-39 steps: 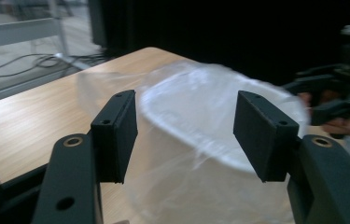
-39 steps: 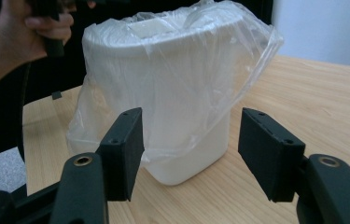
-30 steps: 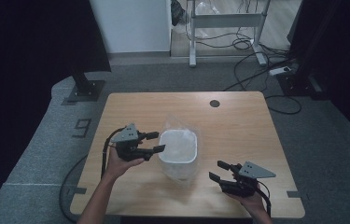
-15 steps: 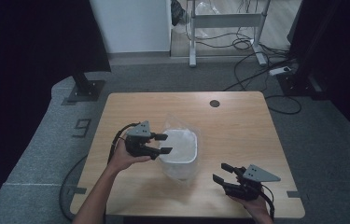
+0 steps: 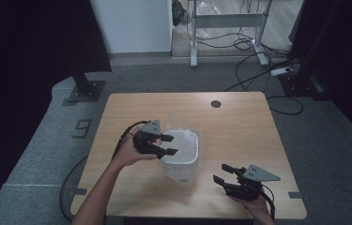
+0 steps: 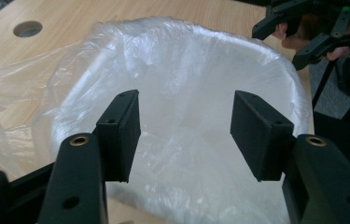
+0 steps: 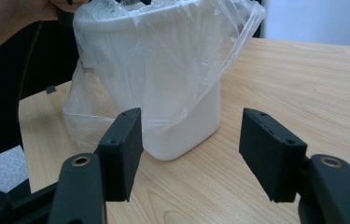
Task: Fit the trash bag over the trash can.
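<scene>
White bin with clear plastic liner standing mid-desk. Left gripper over bin's left rim, jaws spread, nothing held. Right gripper right of bin, apart, jaws spread, empty.

Left gripper over lined bin, jaws apart.

Dim, soft overhead light; sharp focus

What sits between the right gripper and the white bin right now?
Only bare wooden table. In the right gripper view the open right gripper faces the white bin, whose clear plastic liner hangs down its near side.
</scene>
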The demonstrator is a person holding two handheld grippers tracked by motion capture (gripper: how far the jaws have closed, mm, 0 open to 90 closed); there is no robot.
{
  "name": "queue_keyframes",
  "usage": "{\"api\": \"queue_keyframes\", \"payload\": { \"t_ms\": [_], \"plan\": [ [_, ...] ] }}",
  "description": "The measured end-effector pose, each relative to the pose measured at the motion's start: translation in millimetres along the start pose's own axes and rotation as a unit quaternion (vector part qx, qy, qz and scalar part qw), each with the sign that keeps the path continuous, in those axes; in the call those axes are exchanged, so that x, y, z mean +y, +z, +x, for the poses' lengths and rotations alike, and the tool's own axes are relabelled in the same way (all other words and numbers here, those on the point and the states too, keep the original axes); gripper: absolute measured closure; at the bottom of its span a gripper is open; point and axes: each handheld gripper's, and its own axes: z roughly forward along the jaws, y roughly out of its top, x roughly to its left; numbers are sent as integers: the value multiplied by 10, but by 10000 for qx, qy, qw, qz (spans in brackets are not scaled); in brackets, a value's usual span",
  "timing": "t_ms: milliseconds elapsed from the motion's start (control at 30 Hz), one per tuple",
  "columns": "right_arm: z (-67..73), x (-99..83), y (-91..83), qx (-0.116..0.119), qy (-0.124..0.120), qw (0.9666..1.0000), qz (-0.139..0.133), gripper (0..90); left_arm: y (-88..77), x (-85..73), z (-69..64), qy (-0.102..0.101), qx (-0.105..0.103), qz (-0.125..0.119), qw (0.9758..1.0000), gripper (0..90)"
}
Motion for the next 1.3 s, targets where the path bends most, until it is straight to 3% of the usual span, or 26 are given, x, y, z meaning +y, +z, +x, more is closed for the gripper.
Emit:
{"api": "queue_keyframes", "payload": {
  "t_ms": [300,900,1300],
  "plan": [
    [0,-10,11,10,7,10000,18,388,130,91,21,142,-76,403,9991,431],
    [11,-4,4,13,-11,10000,12,386,289,119,14,199,-182,917,9954,413],
    [6,-7,3,13,-8,10000,20,386,310,162,27,181,-209,1116,9934,407]
  ]
}}
